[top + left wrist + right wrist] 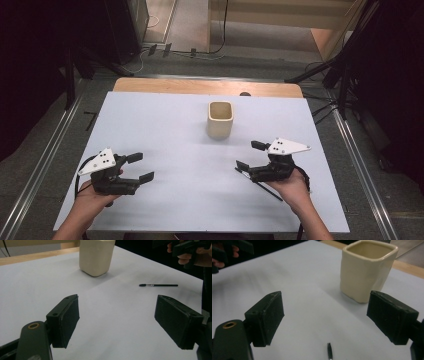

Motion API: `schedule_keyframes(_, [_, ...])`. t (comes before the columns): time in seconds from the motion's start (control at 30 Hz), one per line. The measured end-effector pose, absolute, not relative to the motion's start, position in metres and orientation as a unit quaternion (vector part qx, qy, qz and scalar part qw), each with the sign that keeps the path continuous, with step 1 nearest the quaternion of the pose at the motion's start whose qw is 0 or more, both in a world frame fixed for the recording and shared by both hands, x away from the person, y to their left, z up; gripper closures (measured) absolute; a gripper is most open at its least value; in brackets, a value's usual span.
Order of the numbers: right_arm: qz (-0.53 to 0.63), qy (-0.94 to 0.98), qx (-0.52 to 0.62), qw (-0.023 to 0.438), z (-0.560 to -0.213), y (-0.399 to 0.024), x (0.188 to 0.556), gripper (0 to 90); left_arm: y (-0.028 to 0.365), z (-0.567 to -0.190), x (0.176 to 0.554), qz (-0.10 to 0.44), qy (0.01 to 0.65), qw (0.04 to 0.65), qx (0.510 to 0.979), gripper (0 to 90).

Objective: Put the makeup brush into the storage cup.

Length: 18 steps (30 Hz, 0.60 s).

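**Both tools open and empty, pen under the right one**

Down at the near edge of the counter, the left tool (140, 167) sits in the person's left hand (92, 192), its two black jaws spread wide with nothing between them. From the left gripper view, the same tool (116, 321) shows bare white surface between its pads, and the jaws hover just above the counter without touching anything.

The right tool (250, 156) is held in the right hand (290, 187), jaws likewise parted and empty, pointing toward the middle of the counter. A grey three-cornered plate rides on top of each tool.

A thin black pen (260, 184) lies flat on the counter directly beneath the right tool, running diagonally from under the jaws back toward the person's right wrist. In the right gripper view its tip (329, 351) shows at the bottom edge, low between the two jaws and not touched by either. In the left gripper view the pen (158, 285) lies well beyond the left tool, off toward its right jaw's side.

Farther out stands a cream, square-mouthed ceramic cup (220, 120), upright and empty as far as its opening shows. It stands ahead of both tools, nearer the right one, well apart from the pen. In the right gripper view the cup (367, 270) is ahead and toward the right jaw.

All of this rests on the white counter (165, 125), with a strip of wooden edge at its far side.
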State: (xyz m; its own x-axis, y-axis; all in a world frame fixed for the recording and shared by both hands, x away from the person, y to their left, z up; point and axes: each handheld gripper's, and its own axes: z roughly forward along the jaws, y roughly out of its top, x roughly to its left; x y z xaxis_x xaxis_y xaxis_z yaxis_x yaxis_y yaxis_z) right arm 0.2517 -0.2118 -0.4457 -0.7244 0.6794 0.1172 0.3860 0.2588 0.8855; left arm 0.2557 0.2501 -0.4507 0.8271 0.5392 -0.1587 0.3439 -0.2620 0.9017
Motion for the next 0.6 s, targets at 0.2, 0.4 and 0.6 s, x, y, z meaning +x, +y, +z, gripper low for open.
schedule_keyframes(0.2, [0.436, 0.818, 0.351, 0.133, -0.4402, -0.2110, 0.2495, 14.7, 0.2497, -0.4508, 0.2546, 0.088, 0.282, 0.536, 0.791, 20.3])
schedule_keyframes(0.4, [0.400, 0.837, 0.355, 0.112, -0.4395, -0.2097, 0.2529, 14.5, 0.2468, -0.4517, 0.2551, 0.083, 0.286, 0.534, 0.791, 20.2])
schedule_keyframes(0.6, [0.357, 0.861, 0.350, 0.095, -0.4386, -0.2092, 0.2579, 14.8, 0.2479, -0.4524, 0.2562, 0.081, 0.290, 0.534, 0.790, 20.3])
